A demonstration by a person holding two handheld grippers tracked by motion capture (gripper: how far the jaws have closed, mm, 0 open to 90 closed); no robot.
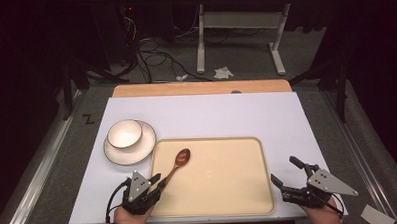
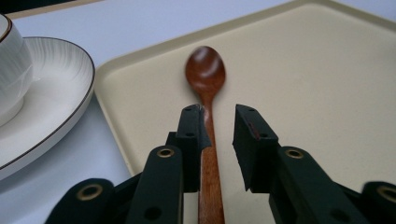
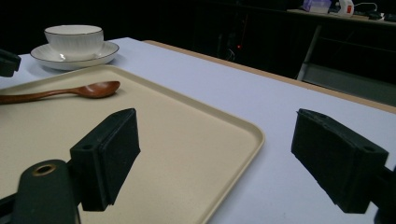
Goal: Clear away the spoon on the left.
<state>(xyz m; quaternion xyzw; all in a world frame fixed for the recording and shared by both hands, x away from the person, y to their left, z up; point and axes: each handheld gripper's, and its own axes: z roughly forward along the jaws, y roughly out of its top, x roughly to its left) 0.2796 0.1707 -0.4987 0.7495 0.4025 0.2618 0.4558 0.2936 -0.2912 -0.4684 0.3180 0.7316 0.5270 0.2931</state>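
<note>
The left gripper (image 2: 218, 135) straddles the brown wooden spoon's (image 2: 207, 98) handle on the beige rectangular tray (image 1: 239, 190), jaws partly open, seemingly for pickup; the right gripper (image 3: 229, 158) idles wide open and empty beside the tray.

I see a reddish-brown wooden spoon (image 1: 178, 161) lying flat in the beige tray (image 1: 229, 191) near its left edge, bowl up and toward the far-left corner, handle running back toward the near-left corner, where it passes between my left gripper's (image 1: 159, 182) parted jaws.
</note>
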